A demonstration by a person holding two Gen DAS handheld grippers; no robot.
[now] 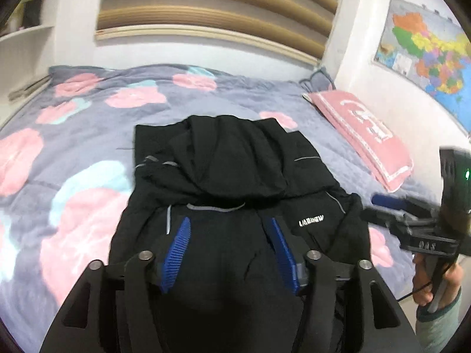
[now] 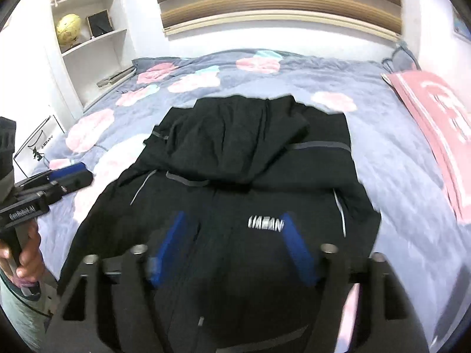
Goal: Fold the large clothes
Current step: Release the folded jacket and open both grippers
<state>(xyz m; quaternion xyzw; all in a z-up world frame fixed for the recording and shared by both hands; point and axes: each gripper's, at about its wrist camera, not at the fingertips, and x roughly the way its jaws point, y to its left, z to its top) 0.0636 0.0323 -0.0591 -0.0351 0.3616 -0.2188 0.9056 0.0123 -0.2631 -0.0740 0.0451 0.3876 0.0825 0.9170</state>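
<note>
A black hooded jacket (image 1: pixel 235 176) with grey trim and a white chest logo lies on the bed, partly folded, hood and sleeves laid over the body; it also shows in the right wrist view (image 2: pixel 250 158). My left gripper (image 1: pixel 229 229) is open and empty, hovering over the jacket's near part. It also shows at the left of the right wrist view (image 2: pixel 69 173). My right gripper (image 2: pixel 232 220) is open and empty above the jacket near the logo. It also shows at the right of the left wrist view (image 1: pixel 382 206), beside the jacket's right edge.
The bed has a grey quilt (image 1: pixel 88 123) with pink and blue flowers. A pink pillow (image 1: pixel 362 135) lies at the right by the wall. A white shelf unit (image 2: pixel 88 38) with a globe stands to the left. A white bag (image 2: pixel 38 144) leans beside the bed.
</note>
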